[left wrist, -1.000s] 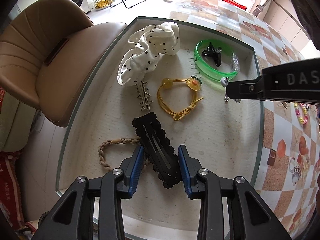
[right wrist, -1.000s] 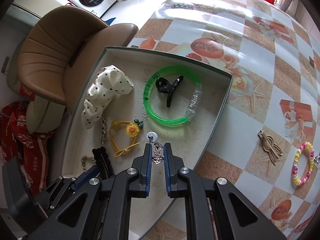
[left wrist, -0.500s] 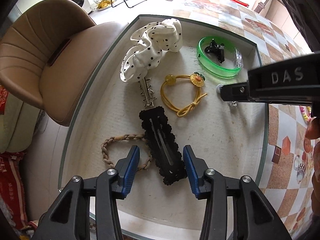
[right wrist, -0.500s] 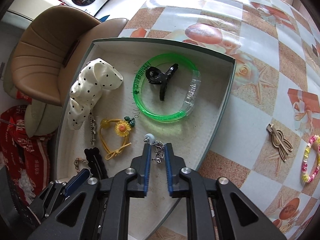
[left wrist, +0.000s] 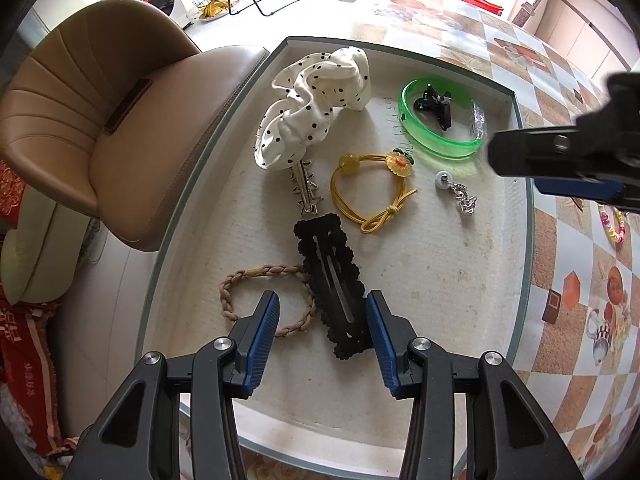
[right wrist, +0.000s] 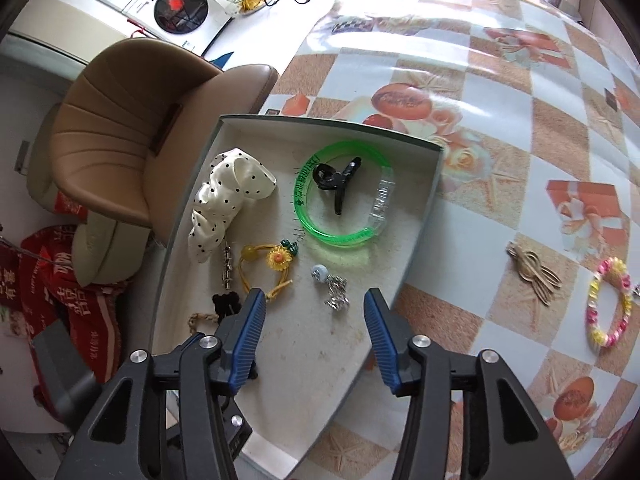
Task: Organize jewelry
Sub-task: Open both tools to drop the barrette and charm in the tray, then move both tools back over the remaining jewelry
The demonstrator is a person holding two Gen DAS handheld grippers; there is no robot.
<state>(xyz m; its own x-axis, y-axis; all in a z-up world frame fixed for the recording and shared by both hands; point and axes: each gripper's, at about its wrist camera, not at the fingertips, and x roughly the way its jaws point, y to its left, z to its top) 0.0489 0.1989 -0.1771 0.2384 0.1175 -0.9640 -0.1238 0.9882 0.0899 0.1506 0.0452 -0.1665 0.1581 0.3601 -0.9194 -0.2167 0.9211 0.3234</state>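
Bare tray [right wrist: 312, 412] floor is left along the near side, below the silver earring [right wrist: 334, 286]. The far half is crowded by the green bangle [right wrist: 320, 232], polka-dot scrunchie [left wrist: 316, 104] and yellow hair tie [left wrist: 372, 200]. The left corner is blocked by the black snap clip [left wrist: 332, 280], seemingly overlapping the braided band [left wrist: 264, 300].

- Left gripper [left wrist: 322, 336]: two black plastic fingers, angular, with triangular cut-outs in the arms.
- Blue ribbed pads [left wrist: 266, 322] on the inner faces, fine ridges running crosswise.
- Silver round screw heads at the finger joints, two per side.
- Right gripper [right wrist: 314, 336]: same build, black arms, blue ribbed pads [right wrist: 250, 328], silver screws.
- Seen from the side in the left view: black bar with one small silver screw and a blue pad edge beneath.
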